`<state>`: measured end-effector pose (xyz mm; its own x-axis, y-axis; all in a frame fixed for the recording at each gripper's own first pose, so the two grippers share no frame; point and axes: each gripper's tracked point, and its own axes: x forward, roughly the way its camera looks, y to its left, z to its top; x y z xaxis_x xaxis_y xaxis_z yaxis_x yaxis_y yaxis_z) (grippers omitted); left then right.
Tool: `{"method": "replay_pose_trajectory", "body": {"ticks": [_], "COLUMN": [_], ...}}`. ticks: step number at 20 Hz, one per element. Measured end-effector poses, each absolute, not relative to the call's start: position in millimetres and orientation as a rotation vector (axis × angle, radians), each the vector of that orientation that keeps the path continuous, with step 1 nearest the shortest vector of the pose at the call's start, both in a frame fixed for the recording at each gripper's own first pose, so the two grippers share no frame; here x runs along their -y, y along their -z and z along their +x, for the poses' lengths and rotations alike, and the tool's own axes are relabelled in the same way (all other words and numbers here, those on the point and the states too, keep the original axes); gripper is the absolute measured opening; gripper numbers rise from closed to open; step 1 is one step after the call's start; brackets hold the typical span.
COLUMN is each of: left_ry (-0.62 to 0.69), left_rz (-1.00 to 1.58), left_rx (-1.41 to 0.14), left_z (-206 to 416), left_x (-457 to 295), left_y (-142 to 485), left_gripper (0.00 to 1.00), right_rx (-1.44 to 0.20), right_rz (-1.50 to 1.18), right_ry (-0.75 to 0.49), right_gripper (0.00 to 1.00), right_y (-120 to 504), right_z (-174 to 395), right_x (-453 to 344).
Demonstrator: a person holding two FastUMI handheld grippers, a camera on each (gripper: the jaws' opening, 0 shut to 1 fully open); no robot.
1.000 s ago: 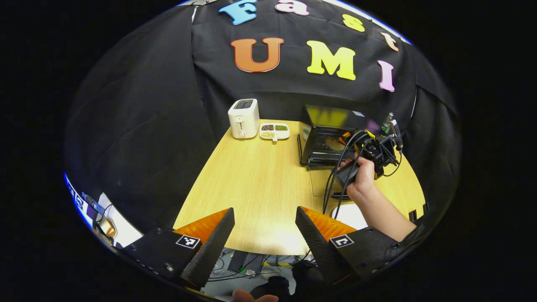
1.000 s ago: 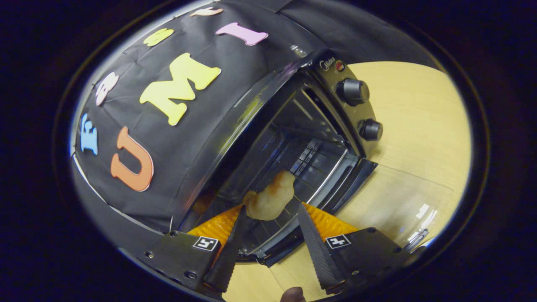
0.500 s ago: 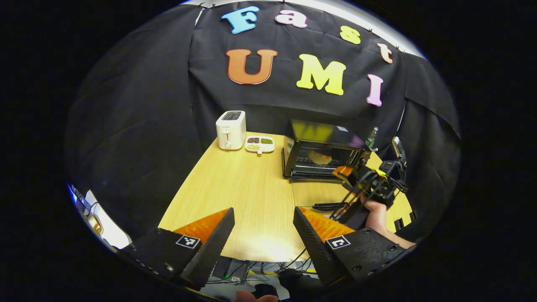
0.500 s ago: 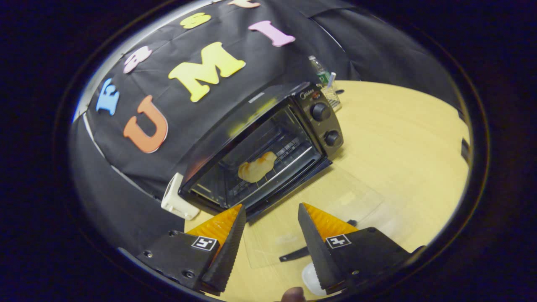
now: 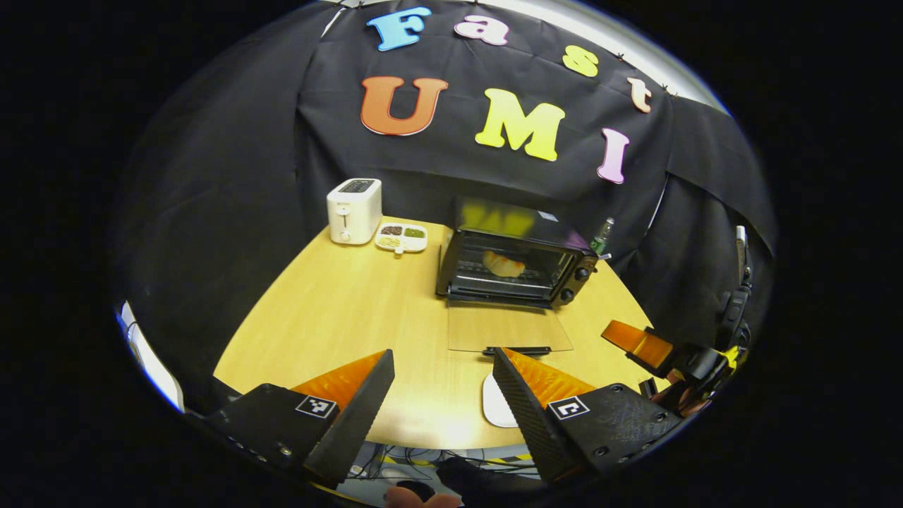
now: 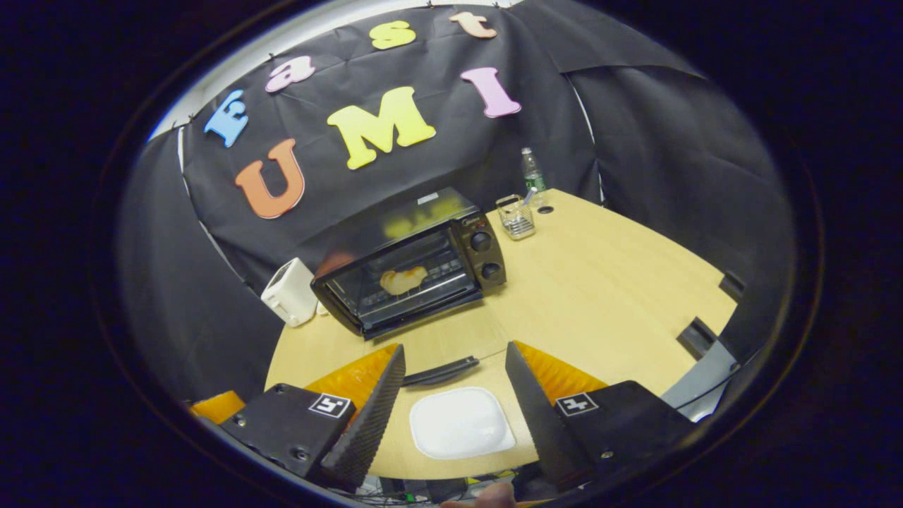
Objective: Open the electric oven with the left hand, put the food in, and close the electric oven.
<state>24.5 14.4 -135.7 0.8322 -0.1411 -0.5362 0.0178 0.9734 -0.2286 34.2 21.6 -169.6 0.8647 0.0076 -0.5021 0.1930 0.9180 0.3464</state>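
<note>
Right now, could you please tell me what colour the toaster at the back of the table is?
The toaster is white, clearest in the left gripper view.

Black cloth wall (image 5: 233, 183) drapes all round the booth, creased and dark. A pale wooden table (image 5: 338, 310) fills the middle, glare at six o'clock. At twelve o'clock, a bright white strip (image 5: 614, 35) above the cloth.

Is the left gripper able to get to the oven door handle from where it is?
Probably yes. The left gripper is open, and bare table lies between it and the door handle of the oven. The white plate sits just beside that path.
</note>
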Motion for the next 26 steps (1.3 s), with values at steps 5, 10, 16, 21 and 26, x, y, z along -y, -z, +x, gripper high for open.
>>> {"method": "replay_pose_trajectory", "body": {"ticks": [5,10,16,21,26], "left_ry": [0.181,0.198,0.167,0.126,0.08], "left_rz": [-0.213,-0.235,-0.184,-0.222,-0.201], "left_rx": [-0.634,-0.675,-0.722,-0.812,-0.845], "left_z": [36,61,102,109,119], "left_x": [40,81,116,130,126], "left_y": [155,185,255,298,309], "left_gripper": [0.95,0.95,0.95,0.95,0.95], "right_rx": [-0.54,-0.522,-0.573,-0.648,-0.678], "right_rz": [0.31,0.185,0.17,0.17,0.181], "right_ry": [0.09,0.11,0.137,0.15,0.123], "right_gripper": [0.9,0.92,0.91,0.92,0.91], "right_y": [160,146,163,186,192], "right_z": [-4,-12,0,0,13], "right_x": [7,46,71,85,80]}}
